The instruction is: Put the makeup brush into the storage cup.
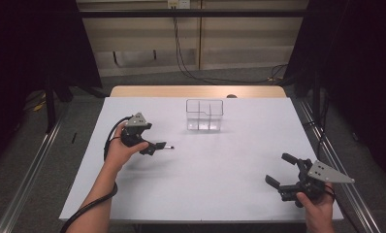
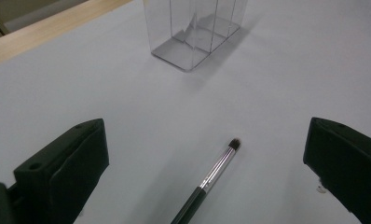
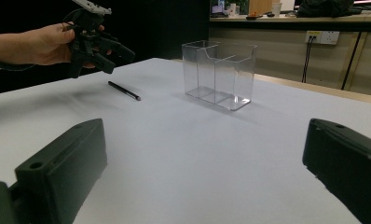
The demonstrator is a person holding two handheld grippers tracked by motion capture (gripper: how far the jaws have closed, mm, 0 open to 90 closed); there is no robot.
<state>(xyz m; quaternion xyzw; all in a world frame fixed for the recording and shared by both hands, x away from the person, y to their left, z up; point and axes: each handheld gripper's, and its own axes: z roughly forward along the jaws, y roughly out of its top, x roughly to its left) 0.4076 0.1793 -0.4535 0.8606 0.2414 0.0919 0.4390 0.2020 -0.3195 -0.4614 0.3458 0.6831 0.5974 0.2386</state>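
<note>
A thin black brush with a silver ferrule lies flat on the white table, left of centre. My left gripper hovers over the brush's handle end, open, with nothing between its jaws. In the left gripper view the brush lies between the open jaws, bristle tip pointing away. A clear plastic box with dividers stands upright at the back centre, empty. My right gripper is open near the front right corner, aimed at the box. The right gripper view also shows the brush and the left gripper.
A wooden strip runs along the table's far edge. Metal rails flank the table on the floor, and cables hang from a wall socket behind. White sheet spreads between the two grippers.
</note>
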